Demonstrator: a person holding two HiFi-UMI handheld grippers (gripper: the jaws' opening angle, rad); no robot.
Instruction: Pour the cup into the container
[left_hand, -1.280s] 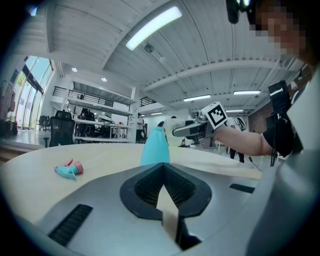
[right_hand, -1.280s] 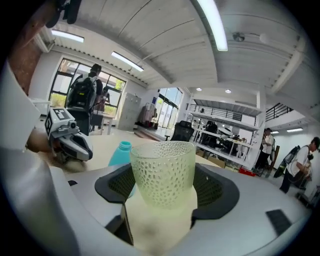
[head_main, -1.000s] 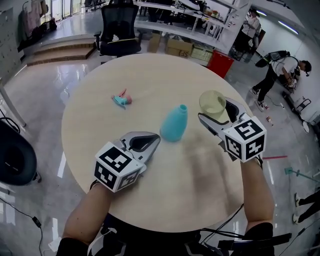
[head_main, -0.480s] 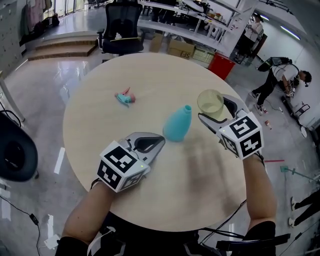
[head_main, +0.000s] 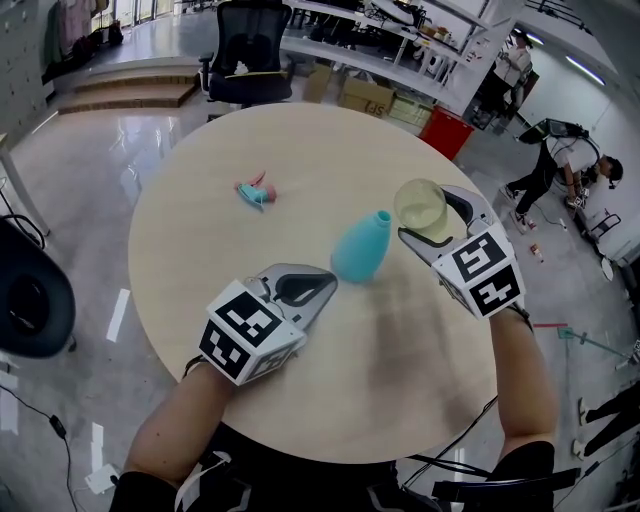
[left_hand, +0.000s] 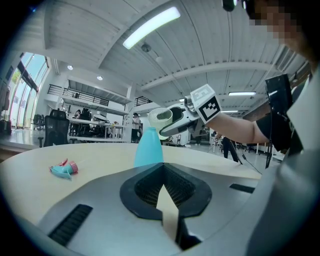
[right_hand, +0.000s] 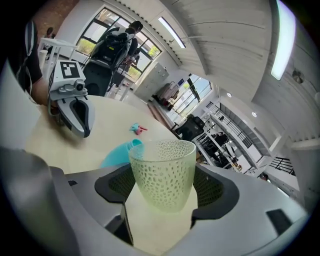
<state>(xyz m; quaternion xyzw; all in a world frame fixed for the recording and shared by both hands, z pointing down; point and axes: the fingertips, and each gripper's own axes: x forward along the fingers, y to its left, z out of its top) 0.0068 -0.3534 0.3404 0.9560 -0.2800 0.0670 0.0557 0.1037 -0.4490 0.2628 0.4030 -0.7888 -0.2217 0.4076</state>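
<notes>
Not much going on tbh. The right gripper (head_main: 428, 216) has rolled a little with the cup (head_main: 421, 204) in its jaws, so its marker cube (head_main: 480, 272) shows at a slightly different tilt. From the head view the cup's rim now reads more like a full circle. The cup has also edged left, closer to the blue container (head_main: 362, 248) (smaller gap, not touching).

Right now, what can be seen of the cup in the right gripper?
The cup is pale green, translucent plastic by its look, dimpled all over, tapering to a narrow base. The right gripper clamps its sides between both jaws, holding it raised above the table, close beside the mouth of the teal container. No contents show.
</notes>
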